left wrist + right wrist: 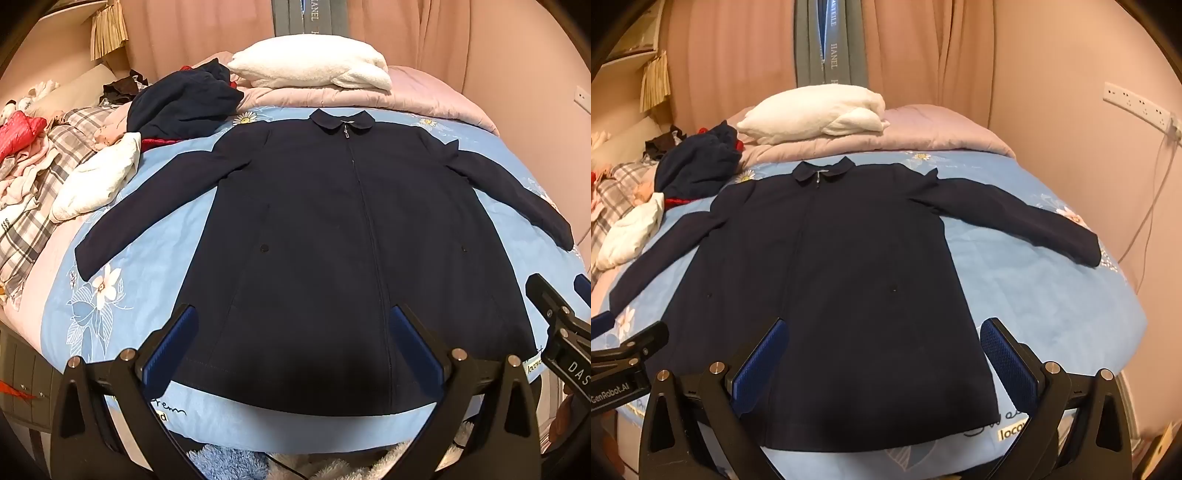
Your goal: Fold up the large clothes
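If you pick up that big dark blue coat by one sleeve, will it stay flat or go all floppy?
The navy zip-front coat would probably go floppy: it lies limp on the blue flowered bedsheet. It looks thick and long, so likely heavyish. The other sleeve would probably drag behind.

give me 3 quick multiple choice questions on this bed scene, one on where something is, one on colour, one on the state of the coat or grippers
1. Where does the white folded blanket lie?
A. beyond the coat's collar, on the pink quilt
B. on the coat's hem
C. on the floor

2. What colour is the coat?
A. red
B. dark navy
C. white

3. How does the coat lie?
A. folded in half
B. spread flat, zipped, both sleeves out
C. bunched in a gripper

Answers:
1 A, it sits past the collar at the bed's far end.
2 B, the fabric is dark navy against the light blue floral sheet.
3 B, the sleeves stretch to either side, and the left gripper and right gripper are both open, holding nothing.
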